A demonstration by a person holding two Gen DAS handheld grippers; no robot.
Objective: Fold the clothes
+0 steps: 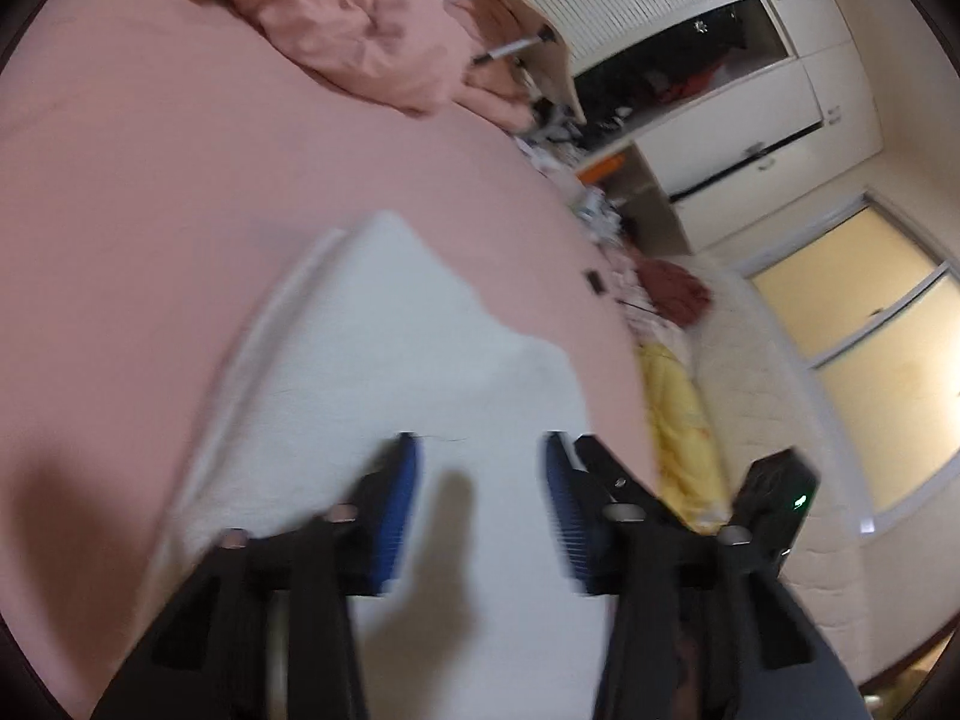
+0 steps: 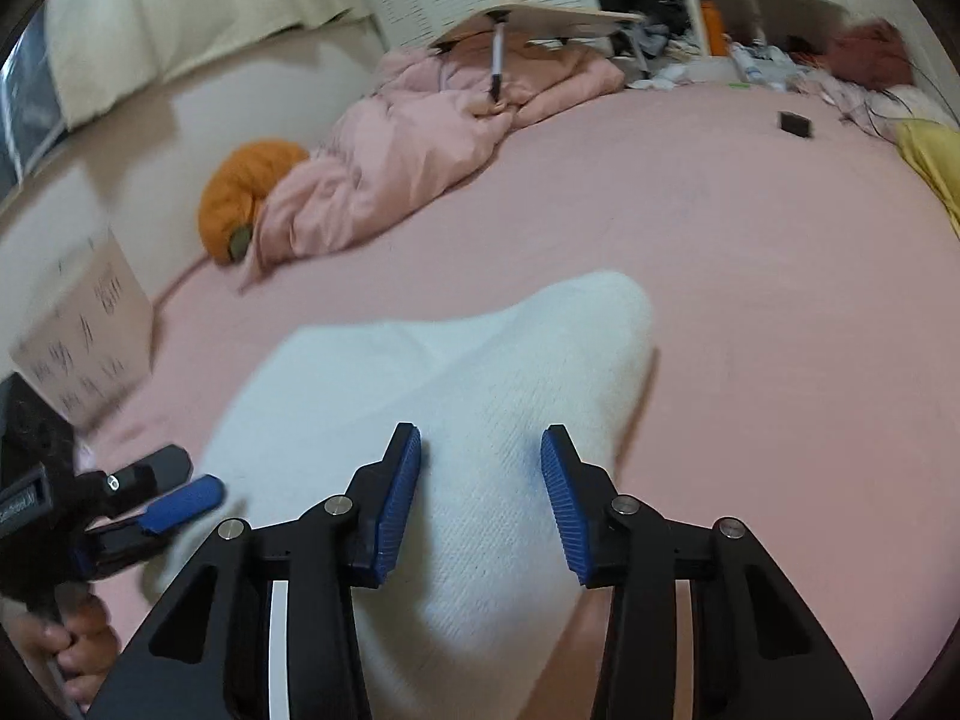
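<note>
**White garment on the pink bed, both tools open above it**

White garment [image 1: 390, 396] spread on the pink bed [image 1: 150, 210], partly folded: a doubled edge along its left side in the left wrist view, a rounded lobe reaching toward the far right in the right wrist view [image 2: 480, 396]. Texture knitted or towel-like, blurred in both views.

Left tool [image 1: 480, 480] over the garment, blue pads wide apart, nothing between them. White cloth visible through the gap. Same tool seen from the side at the lower left of the right wrist view [image 2: 174, 498], just at the garment's left edge, held by a hand [image 2: 72, 642]. Contact with the cloth there too blurred to tell.

Right tool [image 2: 480, 480] likewise wide, empty, hovering above the garment's middle. Its black body at the right edge of the left wrist view [image 1: 774, 510], green light lit.

Farther up the bed: crumpled pink duvet [image 2: 420, 144], an orange cushion [image 2: 246, 204] touching its left end, a small lap bench [image 2: 540, 21] standing on the duvet. Small dark object [image 2: 795, 123] alone on the sheet, well apart from the garment. Yellow cloth [image 1: 684, 420] along the bed's right edge. Cardboard box [image 2: 84, 348] beside the bed at left. White cupboards [image 1: 750, 120] and a lit window [image 1: 870, 360] behind.
</note>
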